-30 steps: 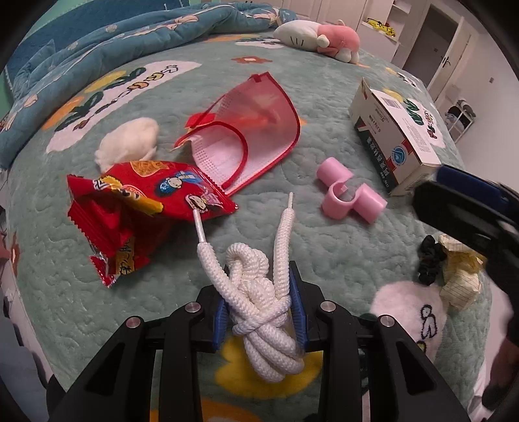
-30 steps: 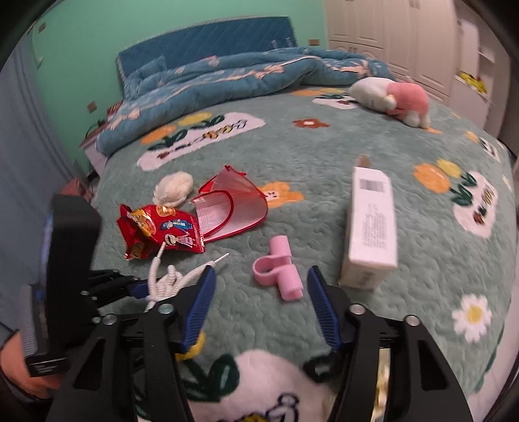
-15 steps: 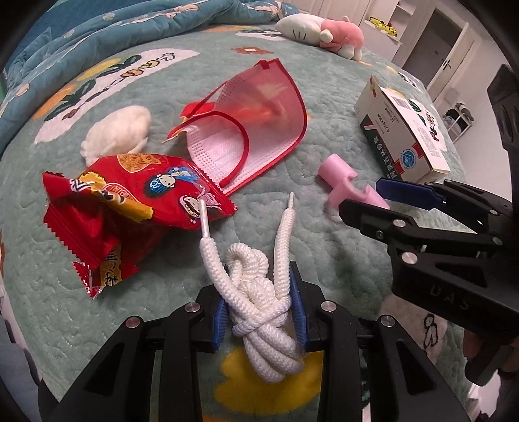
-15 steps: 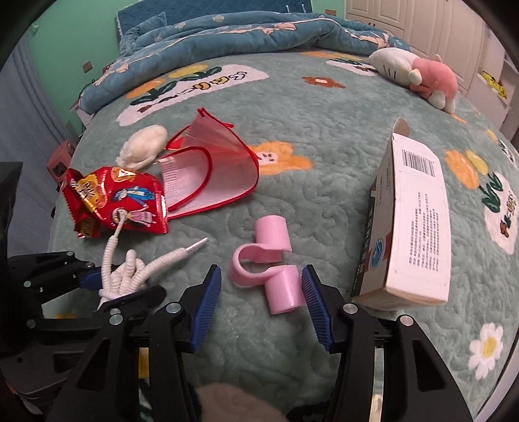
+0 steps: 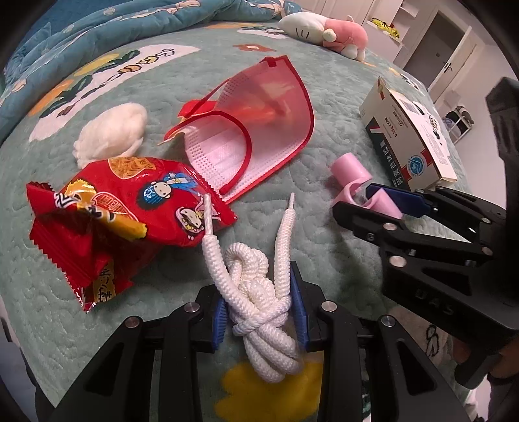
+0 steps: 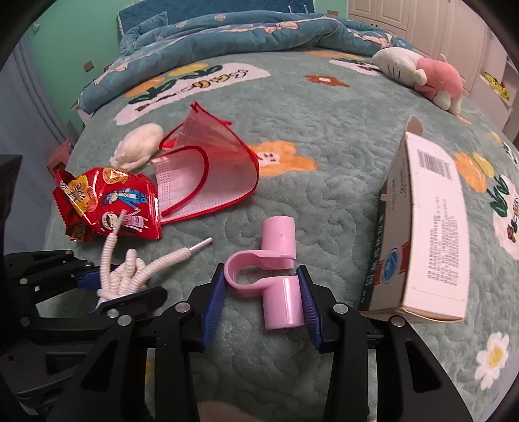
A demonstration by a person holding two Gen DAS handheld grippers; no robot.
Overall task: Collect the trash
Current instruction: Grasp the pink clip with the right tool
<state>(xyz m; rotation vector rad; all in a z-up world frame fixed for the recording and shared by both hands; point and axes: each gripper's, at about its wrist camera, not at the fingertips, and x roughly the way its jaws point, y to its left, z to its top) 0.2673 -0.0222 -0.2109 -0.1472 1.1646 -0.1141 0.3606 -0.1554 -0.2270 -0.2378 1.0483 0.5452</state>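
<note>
My left gripper (image 5: 259, 308) is shut on a knotted white shoelace (image 5: 259, 292), held just above the green bedspread; it also shows in the right wrist view (image 6: 126, 276). My right gripper (image 6: 259, 292) is open, its blue pads on either side of a pink plastic clip (image 6: 272, 269) lying on the bed; the pads look close to it or touching. The clip also shows in the left wrist view (image 5: 360, 185). A red snack wrapper (image 5: 116, 211), a red-edged face mask (image 5: 259, 130), a white tissue wad (image 5: 110, 133) and a white carton (image 6: 428, 233) lie around.
A pink and white plush toy (image 6: 421, 74) lies at the far side of the bed. A rumpled blue quilt (image 6: 243, 35) covers the head end. The bed edge (image 6: 55, 207) drops off at the left. White wardrobes (image 6: 421, 19) stand behind.
My right gripper has come down and forward over the pink clip and narrowed around it. My left gripper has kept hold of the shoelace and shifted slightly forward.
</note>
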